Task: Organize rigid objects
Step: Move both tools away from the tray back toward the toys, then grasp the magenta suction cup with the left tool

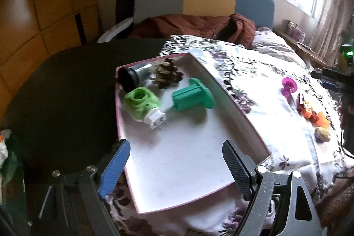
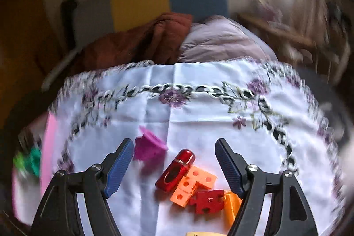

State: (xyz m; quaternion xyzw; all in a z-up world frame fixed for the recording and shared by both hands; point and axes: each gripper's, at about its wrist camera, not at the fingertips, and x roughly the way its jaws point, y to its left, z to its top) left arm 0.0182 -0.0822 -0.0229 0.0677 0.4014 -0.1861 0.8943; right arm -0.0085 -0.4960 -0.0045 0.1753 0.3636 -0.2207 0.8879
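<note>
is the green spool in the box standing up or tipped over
Tipped over: the green spool lies on its side on the box floor, its round flange facing sideways.

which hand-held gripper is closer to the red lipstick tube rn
Right. The right hand-held gripper hangs open directly over the red lipstick tube, which lies between its fingers. The left hand-held gripper is open over the white tray, well off to the side.

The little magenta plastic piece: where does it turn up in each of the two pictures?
Left wrist view: magenta piece lies far right on the flowered cloth, outside the pink box.
Right wrist view: it sits lower left of centre, just beyond the left blue finger.
Shared landmark: the orange blocks nearby.
</note>
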